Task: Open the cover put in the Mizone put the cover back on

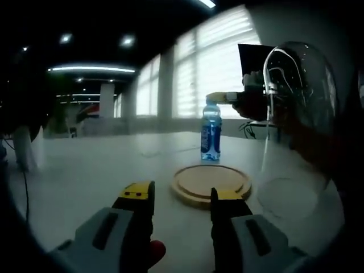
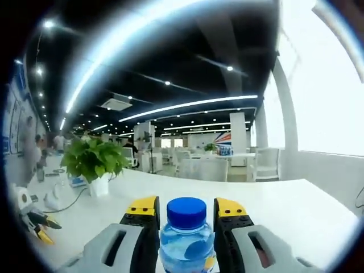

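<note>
Progress looks to be at the middle step: the clear dome cover is already off the round wooden base and stands at the right of the left gripper view, well clear of the board, though what holds it there cannot be made out. The Mizone bottle, blue-labelled with a blue cap, shows just beyond the far edge of the base in that view, and the right gripper reaches in from the right with its tips at the bottle's cap. Whether the bottle stands on the table or hangs just above it cannot be told. In the right gripper view the bottle sits between that gripper's two yellow-tipped jaws, which stand narrow and close against its shoulders, so it appears to be clamped and carried. The left gripper hovers near the viewer over the table, short of the base, its jaws parted with nothing between them. A potted plant stands at the far left of the table in the right gripper view. What remains, as I judge it: the bottle must be set down upright on the wooden base and let go, then the dome brought back over it and seated on the board.
</note>
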`<act>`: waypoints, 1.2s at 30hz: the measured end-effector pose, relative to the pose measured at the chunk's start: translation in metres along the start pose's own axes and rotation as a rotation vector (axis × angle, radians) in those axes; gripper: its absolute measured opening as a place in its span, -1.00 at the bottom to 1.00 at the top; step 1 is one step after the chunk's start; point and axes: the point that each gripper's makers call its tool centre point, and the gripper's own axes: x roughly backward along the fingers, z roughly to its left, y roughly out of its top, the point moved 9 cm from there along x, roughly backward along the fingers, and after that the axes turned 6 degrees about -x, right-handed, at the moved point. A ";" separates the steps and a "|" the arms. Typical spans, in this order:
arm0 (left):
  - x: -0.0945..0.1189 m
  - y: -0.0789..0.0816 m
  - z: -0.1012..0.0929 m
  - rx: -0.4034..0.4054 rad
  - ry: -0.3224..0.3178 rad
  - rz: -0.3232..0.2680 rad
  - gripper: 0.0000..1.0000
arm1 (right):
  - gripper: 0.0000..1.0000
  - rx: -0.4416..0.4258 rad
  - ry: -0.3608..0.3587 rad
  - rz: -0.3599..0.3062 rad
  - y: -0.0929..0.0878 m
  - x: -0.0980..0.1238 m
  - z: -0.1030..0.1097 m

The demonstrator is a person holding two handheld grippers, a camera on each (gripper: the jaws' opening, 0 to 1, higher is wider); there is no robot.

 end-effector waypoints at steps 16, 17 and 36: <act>-0.002 -0.001 -0.005 -0.003 -0.021 0.007 -0.37 | -0.37 0.016 -0.019 0.014 0.003 0.001 0.003; -0.002 -0.001 -0.005 -0.005 -0.022 0.009 -0.37 | -0.37 0.017 -0.022 0.014 0.004 0.001 0.001; -0.002 -0.004 -0.004 -0.005 -0.021 0.020 -0.37 | -0.39 0.029 0.035 -0.008 -0.020 -0.060 0.019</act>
